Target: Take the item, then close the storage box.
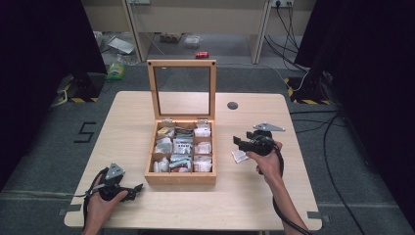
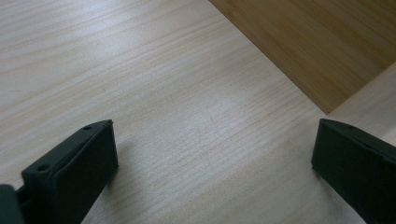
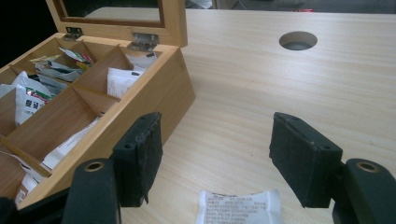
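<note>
wooden box (image 1: 180,177) lid up, white packet (image 3: 239,207) below open right claw (image 3: 217,158)

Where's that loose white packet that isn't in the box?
The packet lies on the table just right of the wooden box, by the right gripper; the right gripper view shows it between the open jaws.

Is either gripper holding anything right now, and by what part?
Nothing is held. The left gripper is open over bare table; the right gripper is open above a white packet.
</note>
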### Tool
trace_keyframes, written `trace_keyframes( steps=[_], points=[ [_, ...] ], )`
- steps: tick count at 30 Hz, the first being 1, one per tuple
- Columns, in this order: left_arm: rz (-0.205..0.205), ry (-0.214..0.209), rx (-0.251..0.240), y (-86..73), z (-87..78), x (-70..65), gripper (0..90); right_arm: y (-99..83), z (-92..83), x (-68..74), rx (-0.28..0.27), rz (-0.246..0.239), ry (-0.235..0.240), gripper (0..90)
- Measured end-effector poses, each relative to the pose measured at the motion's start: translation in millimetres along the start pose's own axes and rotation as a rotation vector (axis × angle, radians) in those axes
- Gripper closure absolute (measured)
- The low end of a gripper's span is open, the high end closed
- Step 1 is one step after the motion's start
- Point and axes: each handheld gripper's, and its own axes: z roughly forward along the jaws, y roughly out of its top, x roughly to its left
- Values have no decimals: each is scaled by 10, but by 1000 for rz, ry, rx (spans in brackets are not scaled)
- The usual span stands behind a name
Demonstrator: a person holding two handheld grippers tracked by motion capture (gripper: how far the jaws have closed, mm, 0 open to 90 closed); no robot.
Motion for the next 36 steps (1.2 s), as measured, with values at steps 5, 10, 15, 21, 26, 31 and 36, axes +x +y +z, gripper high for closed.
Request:
trace_keyframes(
  steps=[5,10,15,21,26,31,36],
  points=[
    [-1,0,0,0,0,0,0,49,26,65,-7,0,15,349],
    [-1,0,0,0,0,0,0,75,60,122,-10,-7,27,349],
    [0,0,0,0,0,0,0,86,113,178,-10,-10,39,349],
    [0,0,0,0,0,-1,0,87,167,220,-3,-25,52,348],
    [0,0,0,0,0,-1,0,108,236,256,-1,-38,56,348],
    [2,-2,0,-8,-8,-6,0,114,325,304,11,-55,63,347],
    [2,-2,0,-11,-12,-9,0,158,390,320,3,-49,57,347]
  ],
)
